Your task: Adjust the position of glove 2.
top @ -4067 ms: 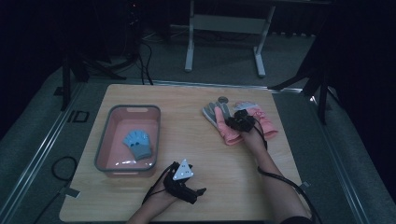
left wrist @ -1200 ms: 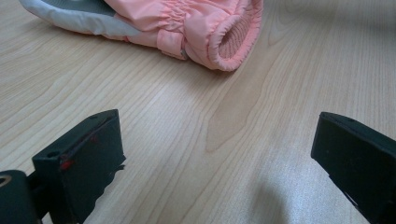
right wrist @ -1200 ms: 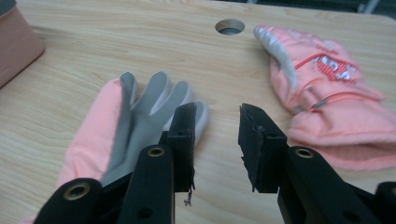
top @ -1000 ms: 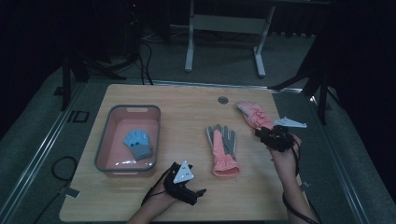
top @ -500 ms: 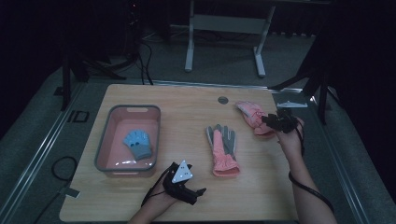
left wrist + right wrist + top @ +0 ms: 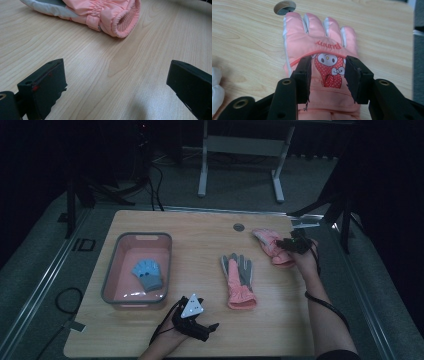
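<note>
Two pink gloves lie on the wooden table. One, palm up with a grey palm, is in the middle; its cuff is just ahead of my left gripper, which rests open and empty near the front edge. The other glove lies at the right, back up, with a cartoon patch. My right gripper hovers over its cuff end. Its jaws have just been opening and stand apart on either side of the patch, not pressing on it.
A pink basin at the left holds a blue glove. A round hole is in the table's far side, just past the right glove's fingertips. The table's right edge is close to my right hand.
My right gripper moved away from the person along the right side, onto the right glove. Four seconds ago both gloves lay together at the back right. The left gripper kept still.
</note>
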Available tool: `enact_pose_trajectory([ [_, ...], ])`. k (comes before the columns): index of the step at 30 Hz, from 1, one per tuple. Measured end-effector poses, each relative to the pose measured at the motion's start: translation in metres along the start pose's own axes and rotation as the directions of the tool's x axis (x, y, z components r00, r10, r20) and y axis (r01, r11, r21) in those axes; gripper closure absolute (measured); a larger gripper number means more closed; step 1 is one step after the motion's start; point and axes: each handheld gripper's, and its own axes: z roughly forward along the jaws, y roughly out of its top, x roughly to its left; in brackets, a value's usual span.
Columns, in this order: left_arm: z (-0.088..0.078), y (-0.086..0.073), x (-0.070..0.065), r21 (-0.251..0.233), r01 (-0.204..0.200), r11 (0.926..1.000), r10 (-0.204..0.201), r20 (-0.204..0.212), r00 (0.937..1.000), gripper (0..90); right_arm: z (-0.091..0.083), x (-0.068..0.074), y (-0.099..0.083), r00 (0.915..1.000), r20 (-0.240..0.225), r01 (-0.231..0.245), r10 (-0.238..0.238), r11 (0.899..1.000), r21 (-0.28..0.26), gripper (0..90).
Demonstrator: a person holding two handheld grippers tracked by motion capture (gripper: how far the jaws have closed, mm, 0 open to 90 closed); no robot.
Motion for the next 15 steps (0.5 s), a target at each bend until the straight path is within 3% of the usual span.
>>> enact_pose_trajectory([
  [4, 0.001, 0.000, 0.001, 0.004, -0.003, 1.0000, 0.003, -0.003, 1.0000, 2.5, 0.013, -0.001, -0.007, 0.9999, 0.006, 0.014, -0.014, 1.000, 0.021, 58.4],
  [7, 0.001, 0.000, 0.000, 0.008, -0.008, 0.9999, 0.008, -0.004, 1.0000, 2.5, 0.019, -0.003, -0.012, 0.9998, -0.013, -0.011, 0.012, 1.000, 0.021, 62.0],
  [9, 0.001, 0.000, 0.000, 0.007, -0.009, 0.9999, 0.009, 0.002, 1.0000, 2.5, 0.021, -0.002, -0.013, 0.9992, -0.026, -0.028, 0.028, 0.999, 0.033, 66.9],
  [11, 0.000, 0.000, 0.000, 0.007, -0.009, 0.9999, 0.009, 0.003, 1.0000, 2.5, 0.022, -0.003, -0.013, 0.9989, -0.041, -0.023, 0.025, 0.998, 0.050, 82.1],
  [15, 0.000, 0.000, 0.000, 0.006, -0.011, 0.9999, 0.011, 0.002, 0.9999, 2.5, 0.024, 0.006, -0.013, 1.0000, 0.000, 0.007, -0.007, 0.998, 0.060, 87.9],
])
